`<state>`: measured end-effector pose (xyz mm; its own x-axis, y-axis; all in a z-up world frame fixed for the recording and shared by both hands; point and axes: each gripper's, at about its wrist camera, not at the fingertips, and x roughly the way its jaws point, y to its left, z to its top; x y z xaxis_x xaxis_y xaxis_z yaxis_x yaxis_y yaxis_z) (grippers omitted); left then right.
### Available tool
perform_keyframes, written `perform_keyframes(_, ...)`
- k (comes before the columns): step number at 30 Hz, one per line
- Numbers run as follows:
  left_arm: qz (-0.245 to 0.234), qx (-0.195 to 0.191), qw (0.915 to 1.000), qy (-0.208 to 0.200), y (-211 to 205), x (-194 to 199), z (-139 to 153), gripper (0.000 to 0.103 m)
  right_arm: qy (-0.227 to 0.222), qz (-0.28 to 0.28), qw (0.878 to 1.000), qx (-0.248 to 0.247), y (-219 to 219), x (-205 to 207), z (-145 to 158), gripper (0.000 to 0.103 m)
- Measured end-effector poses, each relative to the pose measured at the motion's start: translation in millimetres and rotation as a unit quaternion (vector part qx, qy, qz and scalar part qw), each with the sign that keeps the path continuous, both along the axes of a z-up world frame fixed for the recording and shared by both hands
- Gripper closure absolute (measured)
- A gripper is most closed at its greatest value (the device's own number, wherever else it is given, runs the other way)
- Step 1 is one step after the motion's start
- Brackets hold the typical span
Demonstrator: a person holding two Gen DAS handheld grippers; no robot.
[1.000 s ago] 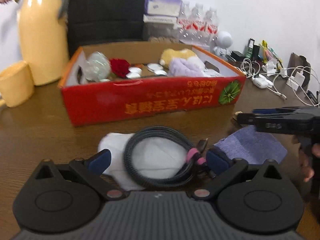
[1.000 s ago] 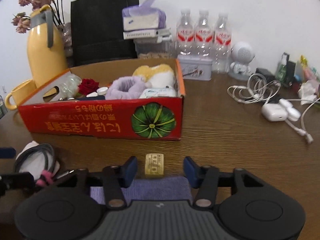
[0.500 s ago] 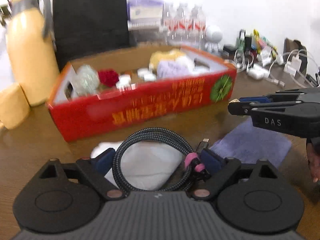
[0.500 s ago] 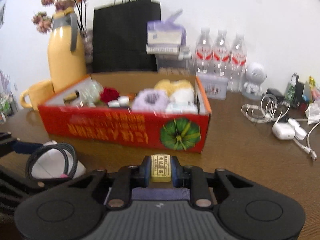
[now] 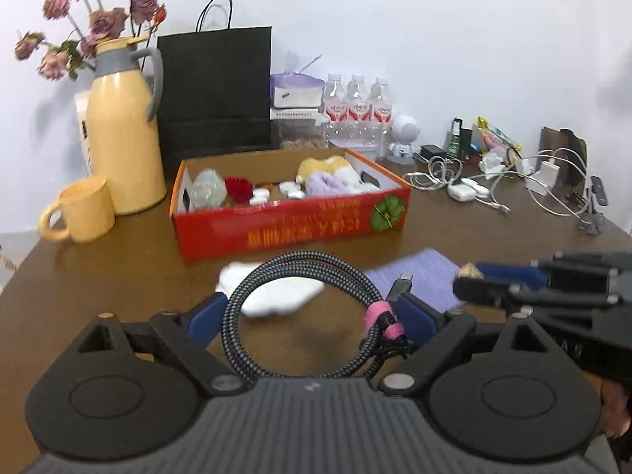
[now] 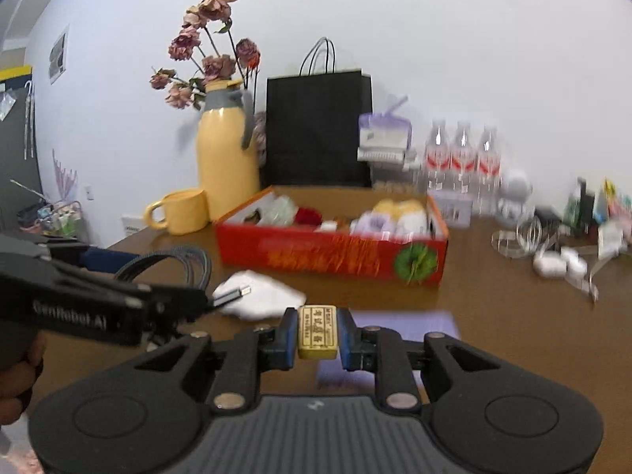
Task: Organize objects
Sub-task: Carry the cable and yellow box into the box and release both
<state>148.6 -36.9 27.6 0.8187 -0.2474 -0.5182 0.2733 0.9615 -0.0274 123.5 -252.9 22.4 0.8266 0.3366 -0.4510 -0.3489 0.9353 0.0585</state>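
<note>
1. The left gripper (image 5: 312,318) grasps the coiled braided cable (image 5: 304,312) across its width; the right gripper (image 6: 317,333) is clenched on the small gold packet (image 6: 317,331).
2. Both are lifted off the desk (image 5: 118,260); the red cardboard box (image 5: 292,229) lies straight ahead, nearer the right fingers (image 6: 287,335).

A wooden table against a plain white wall

The brown table (image 5: 118,260) meets the white wall (image 5: 434,39), evenly lit. In the right wrist view, a dark panel (image 6: 15,150) and a small wall outlet (image 6: 87,192) stand far left.
</note>
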Motion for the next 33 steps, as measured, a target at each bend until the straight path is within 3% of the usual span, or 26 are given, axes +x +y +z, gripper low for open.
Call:
perform_keyframes(5, -0.011, 0.014, 0.9996, -0.020, 2, -57, 1, 0.009, 0.002, -0.008, 1.000, -0.019, 2, -53, -5, 0.083)
perform_keyframes(9, -0.020, -0.004, 0.9995, -0.023, 16, -95, 8, 0.009, -0.011, -0.020, 0.999, -0.030, -2, -98, 7, 0.083)
perform_keyframes(15, -0.010, 0.002, 0.9992, -0.039, 24, -100, 16, 0.009, -0.013, -0.013, 1.000, -0.025, -6, -103, 15, 0.083)
perform_keyframes(24, 0.015, -0.004, 0.9996, -0.025, 47, -39, 13, 0.009, -0.005, -0.011, 1.000, -0.018, -3, -45, 18, 0.083)
perform_keyframes(29, 0.008, 0.004, 0.9983, -0.058, 58, 44, 39, 0.009, -0.040, 0.000, 0.999, -0.014, 0, 27, 48, 0.083)
perform_keyframes(33, 0.007, -0.004, 0.9984, -0.056, 60, 124, 56, 0.009, -0.040, 0.016, 0.999, -0.004, 7, 112, 72, 0.083)
